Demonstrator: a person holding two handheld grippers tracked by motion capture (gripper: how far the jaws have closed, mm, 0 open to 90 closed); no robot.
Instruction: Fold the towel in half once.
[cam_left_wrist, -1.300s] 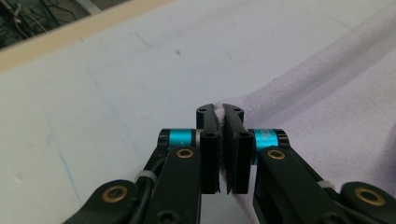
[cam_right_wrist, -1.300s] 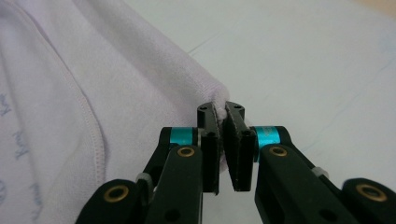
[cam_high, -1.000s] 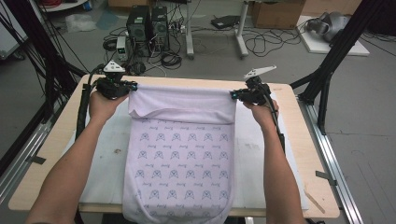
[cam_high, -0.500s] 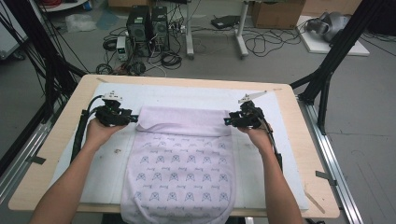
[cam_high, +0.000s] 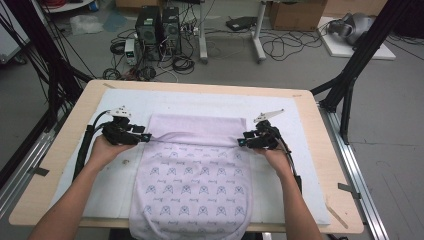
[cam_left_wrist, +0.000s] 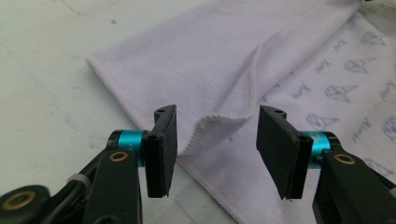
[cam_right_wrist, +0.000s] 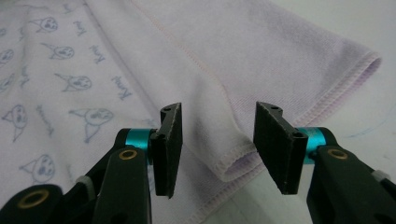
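Note:
A pale lilac towel (cam_high: 195, 175) printed with small cartoon figures lies on the white mat (cam_high: 200, 100), its near end hanging over the table's front edge. Its far part is folded over, plain side up (cam_high: 200, 127). My left gripper (cam_high: 145, 138) rests at the fold's left end and my right gripper (cam_high: 242, 143) at its right end. Both have just been opening. In the left gripper view the gripper (cam_left_wrist: 217, 128) stands open with the towel's hemmed edge (cam_left_wrist: 219, 119) loose between the jaws. In the right gripper view the gripper (cam_right_wrist: 217, 123) stands open around the doubled hem (cam_right_wrist: 243, 154).
The wooden table (cam_high: 327, 165) has bare mat on both sides of the towel. Black frame posts (cam_high: 357, 60) stand at the right and left. On the floor beyond are computer towers (cam_high: 159, 25), cables and cardboard boxes (cam_high: 295, 12).
Both grippers came down and toward me with the towel's lifted edge, laid it on the printed part, and opened off it.

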